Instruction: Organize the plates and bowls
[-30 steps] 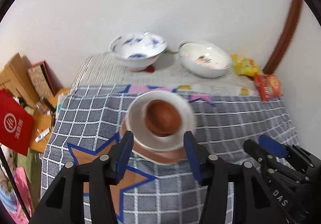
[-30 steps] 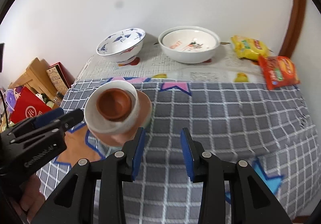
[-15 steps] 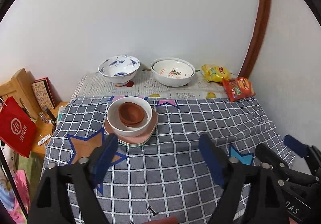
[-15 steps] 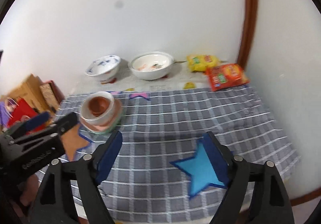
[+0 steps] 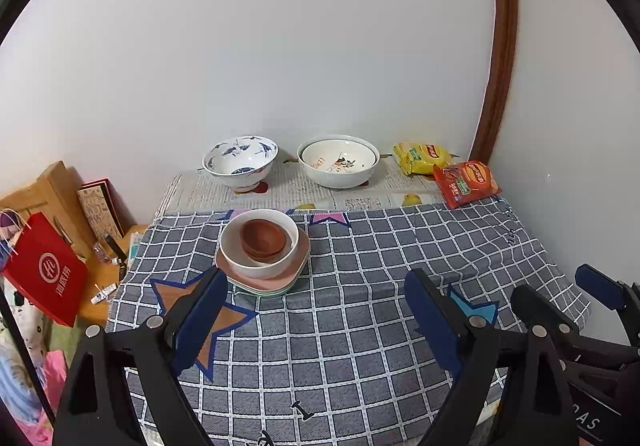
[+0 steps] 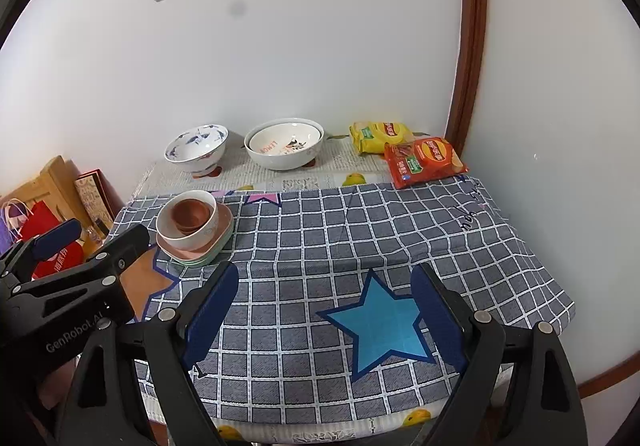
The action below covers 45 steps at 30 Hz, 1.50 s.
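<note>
A stack stands on the checked cloth's left side: small brown bowls (image 5: 263, 238) (image 6: 191, 215) nested in a white bowl (image 5: 256, 266) (image 6: 200, 236), on a pink plate (image 5: 302, 252) (image 6: 223, 224) over a green one. A blue-patterned bowl (image 5: 240, 160) (image 6: 196, 150) and a wide white printed bowl (image 5: 338, 162) (image 6: 284, 148) sit at the back on newspaper. My left gripper (image 5: 315, 282) (image 6: 106, 230) hangs near the stack's front, jaws opening, nothing between them. My right gripper (image 6: 325, 274) (image 5: 556, 286) hovers over the blue star, jaws opening on nothing.
A yellow snack bag (image 5: 420, 158) and a red snack bag (image 5: 466, 182) lie at the back right corner. A red paper bag (image 5: 44, 270), a wooden crate (image 5: 48, 190) and clutter stand off the table's left edge. Walls close the back and right.
Both grippers have drawn back and upward from the stack, and their jaws have spread much wider. The stack now rests alone on the cloth.
</note>
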Motion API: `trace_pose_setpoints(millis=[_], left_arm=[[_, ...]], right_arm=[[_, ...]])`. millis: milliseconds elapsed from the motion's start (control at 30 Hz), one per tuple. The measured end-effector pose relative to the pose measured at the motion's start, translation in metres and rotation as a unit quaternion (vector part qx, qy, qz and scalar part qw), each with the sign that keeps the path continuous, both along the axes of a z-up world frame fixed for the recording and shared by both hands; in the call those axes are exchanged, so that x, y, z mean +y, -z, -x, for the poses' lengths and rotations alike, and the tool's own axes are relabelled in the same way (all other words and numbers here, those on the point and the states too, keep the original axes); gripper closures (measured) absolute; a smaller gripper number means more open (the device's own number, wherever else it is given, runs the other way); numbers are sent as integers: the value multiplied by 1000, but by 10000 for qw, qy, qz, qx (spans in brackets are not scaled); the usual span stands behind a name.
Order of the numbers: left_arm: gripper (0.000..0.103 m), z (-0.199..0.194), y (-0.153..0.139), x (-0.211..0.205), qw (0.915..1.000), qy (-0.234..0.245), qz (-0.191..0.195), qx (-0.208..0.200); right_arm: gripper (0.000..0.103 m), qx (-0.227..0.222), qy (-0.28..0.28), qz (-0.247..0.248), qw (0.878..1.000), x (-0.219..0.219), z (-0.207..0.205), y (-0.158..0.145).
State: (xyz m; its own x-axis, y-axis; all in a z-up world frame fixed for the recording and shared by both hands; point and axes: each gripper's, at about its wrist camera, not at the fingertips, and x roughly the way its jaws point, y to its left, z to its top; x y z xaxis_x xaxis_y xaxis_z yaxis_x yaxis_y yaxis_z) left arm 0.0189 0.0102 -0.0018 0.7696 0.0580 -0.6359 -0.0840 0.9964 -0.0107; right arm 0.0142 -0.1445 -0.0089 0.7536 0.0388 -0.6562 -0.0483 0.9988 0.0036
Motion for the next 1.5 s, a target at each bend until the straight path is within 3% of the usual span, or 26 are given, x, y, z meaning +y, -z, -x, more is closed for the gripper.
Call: trace_pose_setpoints(millis=[1500], left_arm=[[13, 4, -1, -6, 10000, 54, 37, 24]], right_arm=[[16, -102, 136, -89, 9998, -7, 10, -8]])
